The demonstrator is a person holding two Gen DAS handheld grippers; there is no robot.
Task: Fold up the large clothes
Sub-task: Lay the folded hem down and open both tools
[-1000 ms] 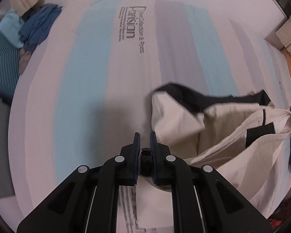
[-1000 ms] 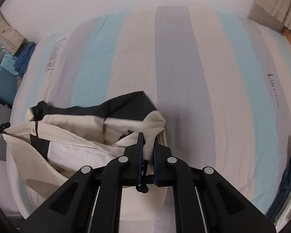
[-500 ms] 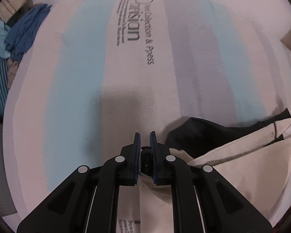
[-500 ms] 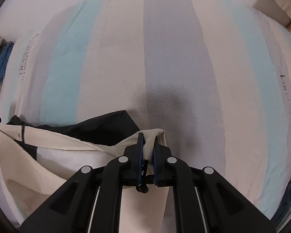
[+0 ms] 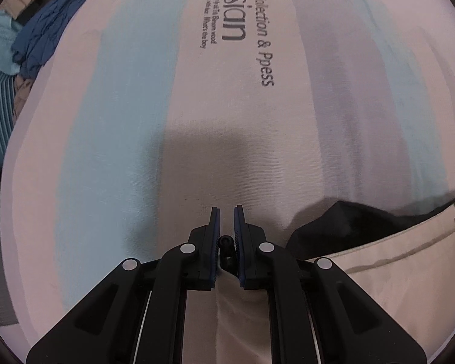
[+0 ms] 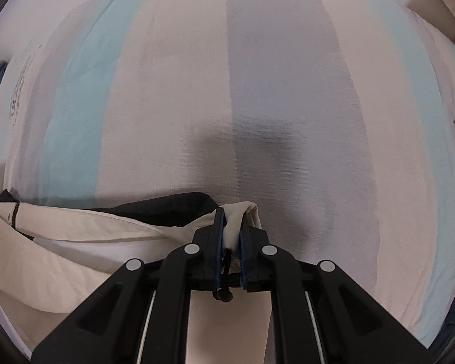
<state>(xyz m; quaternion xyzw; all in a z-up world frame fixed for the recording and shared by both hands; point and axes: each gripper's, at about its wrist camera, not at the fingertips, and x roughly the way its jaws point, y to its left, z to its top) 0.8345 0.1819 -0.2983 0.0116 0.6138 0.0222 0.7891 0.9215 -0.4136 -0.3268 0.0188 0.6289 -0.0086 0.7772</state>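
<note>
Both grippers, left point(image 5: 226, 212) and right point(image 6: 231, 215), are pinching the cream garment point(image 6: 60, 251), seemingly low over the striped sheet point(image 6: 288, 91)

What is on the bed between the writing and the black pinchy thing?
Nothing: in the left wrist view, only bare striped bedsheet lies between the printed writing and the left hand-held gripper.

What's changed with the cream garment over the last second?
Both grippers have carried the cream garment down toward the striped bedsheet, which now fills both views. The left gripper and right gripper stay clamped on its edge; nothing was released.
</note>
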